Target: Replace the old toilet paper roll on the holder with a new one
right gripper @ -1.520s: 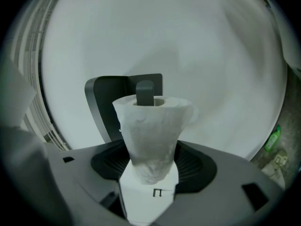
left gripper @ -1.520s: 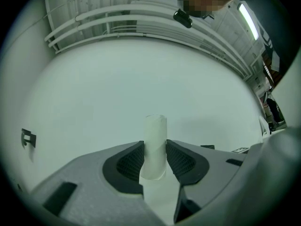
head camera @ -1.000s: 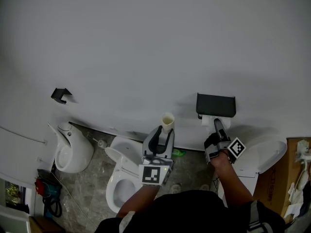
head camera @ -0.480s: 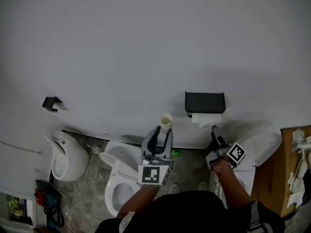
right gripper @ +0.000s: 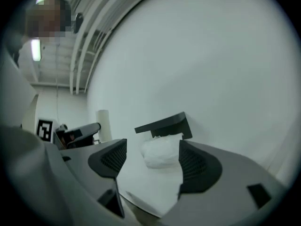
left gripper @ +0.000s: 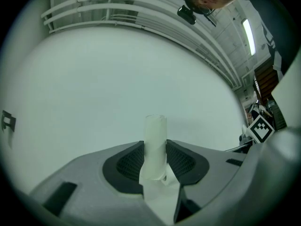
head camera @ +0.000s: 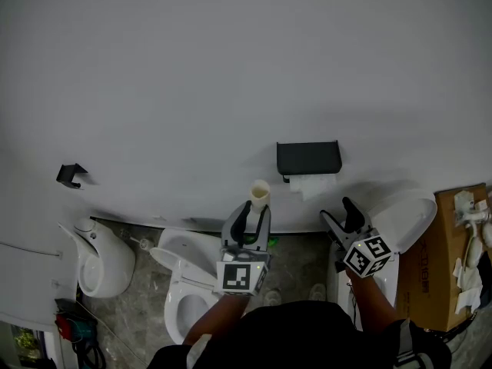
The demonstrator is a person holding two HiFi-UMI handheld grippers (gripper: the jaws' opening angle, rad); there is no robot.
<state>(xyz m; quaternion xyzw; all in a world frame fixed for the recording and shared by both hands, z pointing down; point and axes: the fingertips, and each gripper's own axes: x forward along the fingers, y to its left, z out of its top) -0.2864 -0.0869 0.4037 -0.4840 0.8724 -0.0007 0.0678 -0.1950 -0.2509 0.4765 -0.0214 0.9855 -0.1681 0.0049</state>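
The white paper roll (head camera: 310, 184) hangs under the black holder (head camera: 308, 157) on the wall, its surface rumpled and a loose edge drooping. A bare cardboard tube (head camera: 260, 194), by the look of it the old core, stands upright in the left claw (head camera: 259, 208), well left of the holder and above the toilet (head camera: 184, 283).

Judging by that, the swap at the holder looks mostly done, and the step in hand is to clear away: draw the right claw off and get rid of the tube. To do it well, keep the squeeze on the tube light and even, since thin cardboard will crush or tip out under a hard pinch, and keep it upright while carrying it. The right claw should keep clear of the drooping paper so nothing snags or unwinds, and a look at whether the roll sits level under the cover is worthwhile.

The left claw is clenched on the tube: in the left gripper view its 2 pads press the tube's lower part from either side, the jaws fairly wide apart around it. The right claw (head camera: 339, 212) is released and empty, its jaws spread wide just below and right of the holder, touching nothing; the roll only shows beyond the gap.
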